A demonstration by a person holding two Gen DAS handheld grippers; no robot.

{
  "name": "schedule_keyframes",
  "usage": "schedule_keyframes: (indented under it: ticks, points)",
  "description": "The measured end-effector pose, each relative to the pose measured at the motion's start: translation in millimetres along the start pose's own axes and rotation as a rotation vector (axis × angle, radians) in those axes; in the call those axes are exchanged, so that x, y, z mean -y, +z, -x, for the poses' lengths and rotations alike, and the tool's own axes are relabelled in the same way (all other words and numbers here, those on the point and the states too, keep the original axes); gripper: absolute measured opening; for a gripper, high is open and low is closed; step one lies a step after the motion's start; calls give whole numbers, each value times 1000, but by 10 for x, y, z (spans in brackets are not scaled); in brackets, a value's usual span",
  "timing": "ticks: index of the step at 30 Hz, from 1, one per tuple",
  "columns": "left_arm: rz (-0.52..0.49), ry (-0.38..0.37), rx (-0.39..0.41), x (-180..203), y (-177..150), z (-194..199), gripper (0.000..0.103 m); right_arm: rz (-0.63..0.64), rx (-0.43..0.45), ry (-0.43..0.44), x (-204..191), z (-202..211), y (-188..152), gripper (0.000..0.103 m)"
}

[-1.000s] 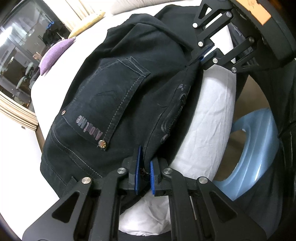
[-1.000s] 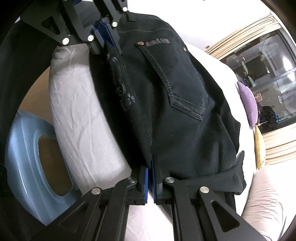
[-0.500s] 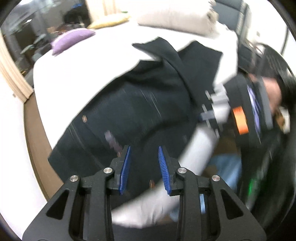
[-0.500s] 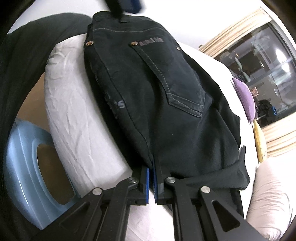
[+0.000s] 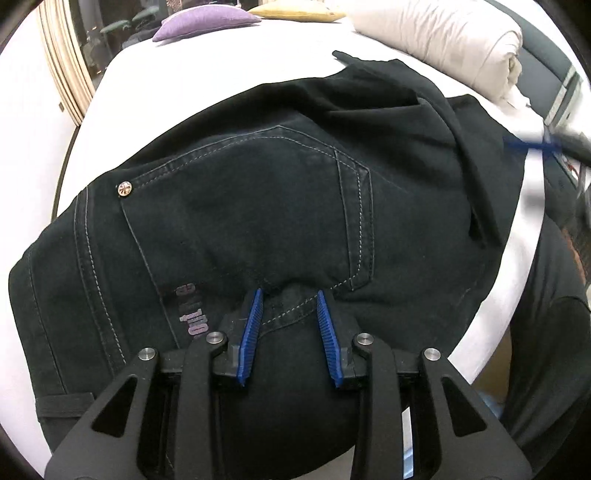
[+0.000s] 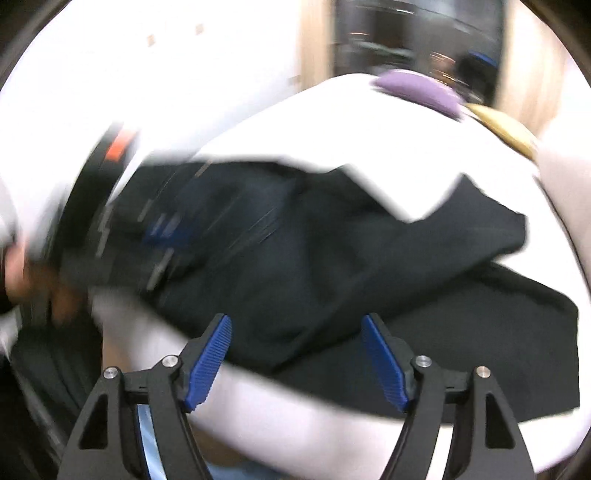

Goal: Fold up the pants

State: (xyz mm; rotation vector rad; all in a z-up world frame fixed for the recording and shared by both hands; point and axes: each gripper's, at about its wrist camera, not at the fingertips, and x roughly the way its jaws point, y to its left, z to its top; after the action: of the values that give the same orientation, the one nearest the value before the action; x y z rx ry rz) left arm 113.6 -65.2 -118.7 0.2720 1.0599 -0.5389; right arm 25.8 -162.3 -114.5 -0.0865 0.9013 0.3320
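Black jeans lie bunched on the white bed, back pocket up. My left gripper stands over the pocket's lower corner, jaws partly apart. Its blue pads rest against a small pucker of denim without clamping it. The right gripper shows in this view only as a blue blur at the right edge. In the blurred right wrist view my right gripper is opening wide above the jeans, with nothing between its fingers. The left gripper and a hand smear across the left.
A purple cushion, a yellow cushion and a rolled cream duvet lie at the far side of the bed. A person's dark trouser leg stands against the bed's near right edge. A wood-framed glass wall stands at the left.
Both grippers have let go of the jeans' edge. The left opened first and swung over the back pocket. The right stayed shut until half a second ago, then opened wide, rolled and rose.
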Motion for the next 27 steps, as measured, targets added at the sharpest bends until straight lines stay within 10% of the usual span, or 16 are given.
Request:
schedule_keyframes:
  ticks: [10,20,23,25,27]
  points:
    - [32,-49,19,-101,-54,-44,30,-327,-98,-351,1496,-944,1508,83]
    - [74,-111,22,-350,-108,24,30,-416,-296,-547,1994,-2027,1709,80]
    - [75,-115,26,-388,-129,32,30,-527,-270,-447,2163,-2012,1659,49]
    - [71,-110,28,-426,-127,64,30,-507,-264,-437,2169,-1978,1673,6]
    - [64,-100,28,-431,-118,47,30,-525,-250,-412,2206,-1891,1654,5]
